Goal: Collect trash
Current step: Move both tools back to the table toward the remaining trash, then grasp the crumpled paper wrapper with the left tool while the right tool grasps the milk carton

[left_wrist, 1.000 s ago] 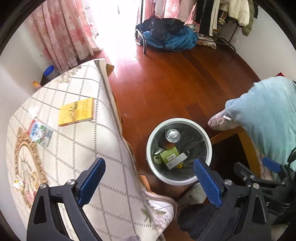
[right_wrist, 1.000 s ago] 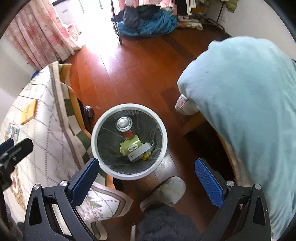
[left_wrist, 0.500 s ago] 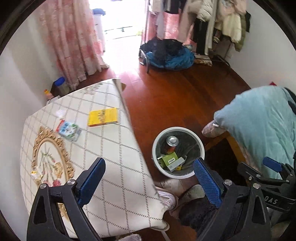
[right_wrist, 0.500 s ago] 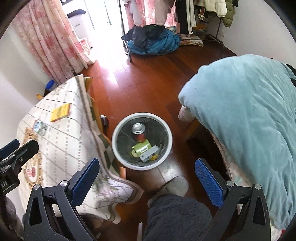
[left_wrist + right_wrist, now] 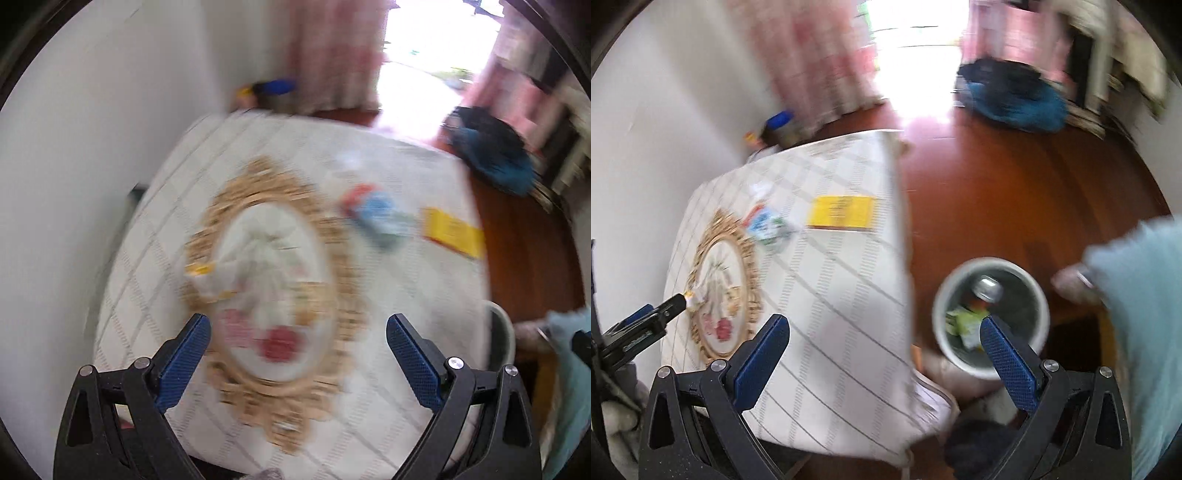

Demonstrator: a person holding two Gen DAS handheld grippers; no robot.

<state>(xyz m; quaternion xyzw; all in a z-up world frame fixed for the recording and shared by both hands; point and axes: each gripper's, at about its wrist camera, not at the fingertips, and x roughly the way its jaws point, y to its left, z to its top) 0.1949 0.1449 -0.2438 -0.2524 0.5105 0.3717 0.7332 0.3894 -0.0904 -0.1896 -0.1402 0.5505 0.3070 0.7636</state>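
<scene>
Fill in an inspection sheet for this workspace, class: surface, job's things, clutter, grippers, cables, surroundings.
Surface: table under a white lattice cloth with a gold oval motif.
Job's things: white trash bin on the floor beside the table, holding a can and green packaging; blue-and-white wrapper and small crumpled scrap on the cloth.
Clutter: yellow book.
Grippers: left gripper and right gripper, jaws wide, empty.
Cables: nothing seen.
Surroundings: wooden floor, pink curtains, blue clothes pile; views blurred.

daylight, blown-out glare from far window (image 5: 436,48) | my both views motion-blurred, tablecloth (image 5: 295,258) smeared | gripper fingers (image 5: 1008,365) near stay sharp | fisheye bend, dark vignette edges
</scene>
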